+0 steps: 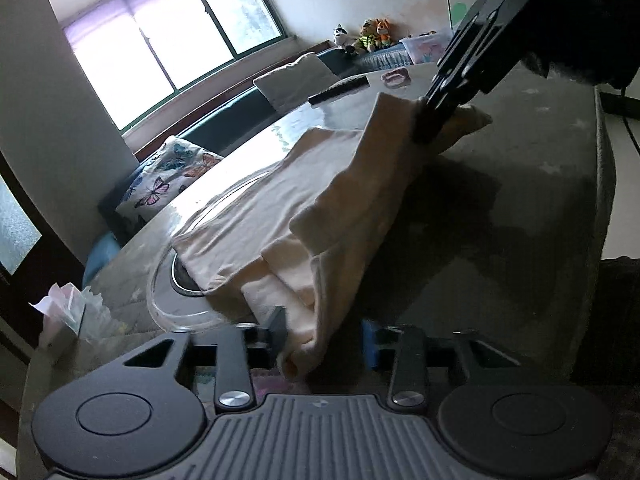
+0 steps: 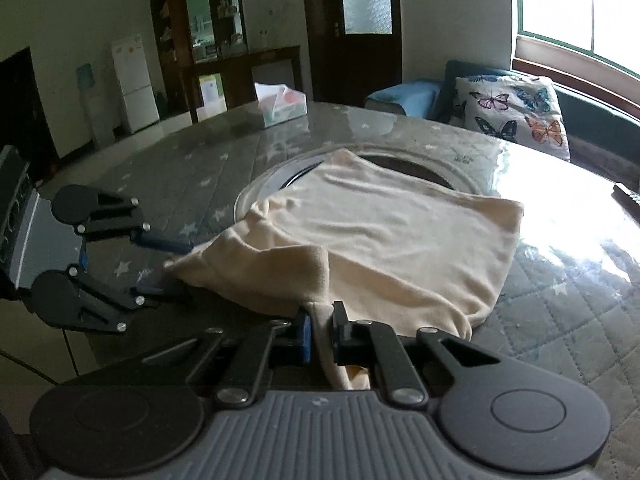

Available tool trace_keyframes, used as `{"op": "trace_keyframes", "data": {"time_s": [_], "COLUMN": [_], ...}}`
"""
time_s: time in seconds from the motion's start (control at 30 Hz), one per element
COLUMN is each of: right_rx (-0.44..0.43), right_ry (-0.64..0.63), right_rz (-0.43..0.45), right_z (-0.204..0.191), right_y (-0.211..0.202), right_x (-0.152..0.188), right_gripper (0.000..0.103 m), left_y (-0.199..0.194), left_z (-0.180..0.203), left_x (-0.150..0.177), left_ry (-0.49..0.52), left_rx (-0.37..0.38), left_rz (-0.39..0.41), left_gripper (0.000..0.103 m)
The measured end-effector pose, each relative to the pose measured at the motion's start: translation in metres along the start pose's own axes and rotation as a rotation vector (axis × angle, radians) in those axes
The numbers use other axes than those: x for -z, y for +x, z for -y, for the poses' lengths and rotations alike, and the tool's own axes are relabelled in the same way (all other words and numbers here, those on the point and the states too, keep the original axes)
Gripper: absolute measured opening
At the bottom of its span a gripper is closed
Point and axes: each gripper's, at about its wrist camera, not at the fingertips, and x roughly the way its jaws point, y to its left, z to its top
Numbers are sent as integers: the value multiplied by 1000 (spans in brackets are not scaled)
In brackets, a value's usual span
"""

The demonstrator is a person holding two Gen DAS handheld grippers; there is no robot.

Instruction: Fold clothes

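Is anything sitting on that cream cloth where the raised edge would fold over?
Nothing visible. The cream cloth is bare on top; the tissue box and remote sit clear on the table.

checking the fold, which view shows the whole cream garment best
The right wrist view: the cream garment lies nearly whole across the table, its far edges visible. The left wrist view shows it foreshortened, bunched near the left gripper and lifted by the right gripper.

A soft cream-coloured fabric garment (image 2: 384, 240) lies partly folded over the round glass turntable (image 2: 256, 188) on the bench, its near edge doubled back and lifted off it.
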Motion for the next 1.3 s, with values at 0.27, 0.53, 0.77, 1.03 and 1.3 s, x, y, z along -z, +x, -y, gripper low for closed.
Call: {"op": "trace_keyframes", "data": {"time_s": [0.27, 0.53, 0.77, 1.03, 1.3], "right_rx": [19, 4, -42, -23, -10], "right_ry": [4, -39, -56, -50, -30], "right_rz": [61, 98, 82, 78, 29], "right_z": [-7, -28, -56, -38, 12], "right_y": [-14, -61, -108, -93, -29], "right_x": [2, 15, 31, 2, -49], "right_gripper": [7, 7, 7, 6, 6], "left_y": [-23, -85, -129, -96, -16], "left_z": [-8, 4, 14, -12, -61], "left_x": [-10, -18, -25, -40, -49], "left_ry": [-61, -98, -140, -184, -266], "left_rx": [4, 31, 56, 26, 19], "left_rz": [64, 103, 120, 121, 37], "left_gripper": [5, 5, 6, 5, 6]}}
